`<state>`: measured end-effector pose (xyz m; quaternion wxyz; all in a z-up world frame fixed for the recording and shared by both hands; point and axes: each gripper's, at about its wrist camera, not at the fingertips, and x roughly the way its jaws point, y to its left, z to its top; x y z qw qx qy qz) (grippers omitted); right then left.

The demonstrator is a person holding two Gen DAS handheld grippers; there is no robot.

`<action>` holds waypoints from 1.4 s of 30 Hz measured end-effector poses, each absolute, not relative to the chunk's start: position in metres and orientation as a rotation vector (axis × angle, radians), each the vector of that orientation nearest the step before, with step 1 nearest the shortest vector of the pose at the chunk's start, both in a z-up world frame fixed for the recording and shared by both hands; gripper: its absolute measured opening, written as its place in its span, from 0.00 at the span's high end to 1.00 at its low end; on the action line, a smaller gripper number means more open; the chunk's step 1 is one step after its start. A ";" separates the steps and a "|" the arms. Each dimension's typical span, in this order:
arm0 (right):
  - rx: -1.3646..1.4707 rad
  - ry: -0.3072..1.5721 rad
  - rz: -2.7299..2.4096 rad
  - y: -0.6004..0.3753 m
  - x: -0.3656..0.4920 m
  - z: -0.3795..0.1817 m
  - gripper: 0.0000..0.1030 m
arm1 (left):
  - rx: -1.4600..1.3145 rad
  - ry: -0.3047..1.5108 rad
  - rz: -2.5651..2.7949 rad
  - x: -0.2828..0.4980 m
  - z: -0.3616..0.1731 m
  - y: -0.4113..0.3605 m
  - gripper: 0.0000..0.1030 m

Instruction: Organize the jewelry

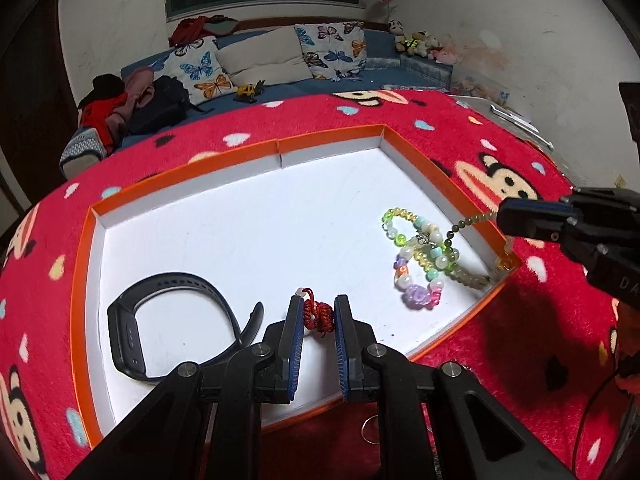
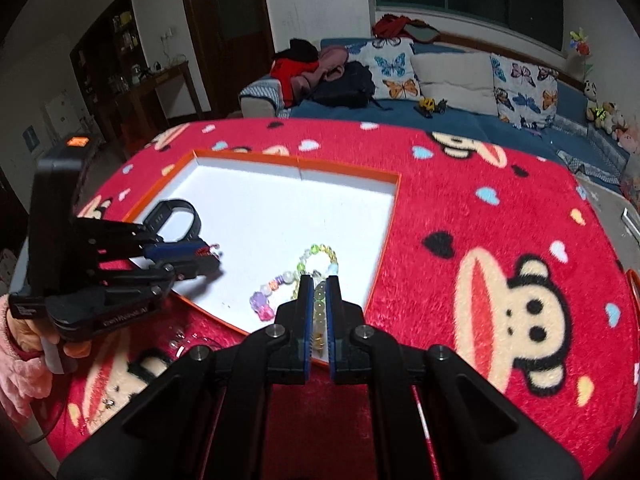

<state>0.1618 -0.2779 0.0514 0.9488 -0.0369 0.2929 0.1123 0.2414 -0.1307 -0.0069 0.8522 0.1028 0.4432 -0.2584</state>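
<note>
A shallow orange-rimmed tray (image 1: 328, 138) with a white floor lies on the red blanket. My left gripper (image 1: 319, 304) is shut on a red knotted cord bracelet (image 1: 318, 318) just above the tray's near side. A black fitness band (image 1: 132, 320) lies in the tray to its left. A colourful bead bracelet (image 1: 416, 260) lies at the tray's right. My right gripper (image 2: 319, 282) is shut on a green bead strand (image 2: 319, 304) that trails over the tray's rim (image 2: 348, 174) beside the colourful bracelet (image 2: 276, 284). The left gripper (image 2: 212, 258) shows at the left of the right wrist view.
A red plush blanket (image 2: 460, 208) with a monkey print covers the table. A small metal ring (image 1: 370, 432) lies on it near the tray's front edge. A hand in a pink sleeve (image 2: 24, 360) holds the left gripper. A blue sofa with butterfly cushions (image 2: 392, 68) stands behind.
</note>
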 end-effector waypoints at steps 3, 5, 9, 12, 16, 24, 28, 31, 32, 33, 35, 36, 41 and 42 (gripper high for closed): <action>-0.075 0.613 0.229 -0.277 0.164 0.045 0.91 | 0.219 0.937 -0.538 0.243 -0.009 -0.130 0.83; -0.078 0.620 0.230 -0.276 0.166 0.043 0.91 | 0.213 0.948 -0.535 0.245 -0.011 -0.129 0.83; -0.083 0.626 0.233 -0.273 0.165 0.041 0.91 | 0.200 0.962 -0.527 0.248 -0.013 -0.128 0.80; -0.084 0.626 0.231 -0.273 0.162 0.042 0.89 | 0.195 0.964 -0.523 0.249 -0.012 -0.127 0.78; -0.079 0.614 0.236 -0.273 0.150 0.043 0.75 | 0.181 0.951 -0.520 0.246 -0.006 -0.125 0.61; -0.065 0.620 0.267 -0.268 0.122 0.040 0.72 | 0.153 0.911 -0.514 0.224 0.017 -0.114 0.60; -0.056 0.654 0.323 -0.256 0.109 0.028 0.71 | 0.144 0.906 -0.499 0.209 0.025 -0.106 0.60; -0.078 0.675 0.349 -0.243 0.105 0.019 0.68 | 0.135 0.904 -0.492 0.195 0.029 -0.097 0.60; -0.080 0.684 0.362 -0.238 0.105 0.015 0.65 | 0.131 0.904 -0.491 0.192 0.029 -0.094 0.60; -0.081 0.688 0.369 -0.236 0.105 0.014 0.60 | 0.125 0.903 -0.488 0.187 0.031 -0.091 0.60; -0.094 0.696 0.385 -0.228 0.106 0.010 0.57 | 0.116 0.899 -0.483 0.179 0.032 -0.085 0.60; -0.104 0.701 0.390 -0.224 0.107 0.008 0.57 | 0.111 0.897 -0.479 0.175 0.033 -0.081 0.60; -0.123 0.716 0.408 -0.212 0.115 0.003 0.57 | 0.094 0.899 -0.466 0.161 0.031 -0.065 0.60; -0.126 0.721 0.407 -0.211 0.118 0.001 0.57 | 0.092 0.901 -0.465 0.160 0.030 -0.063 0.60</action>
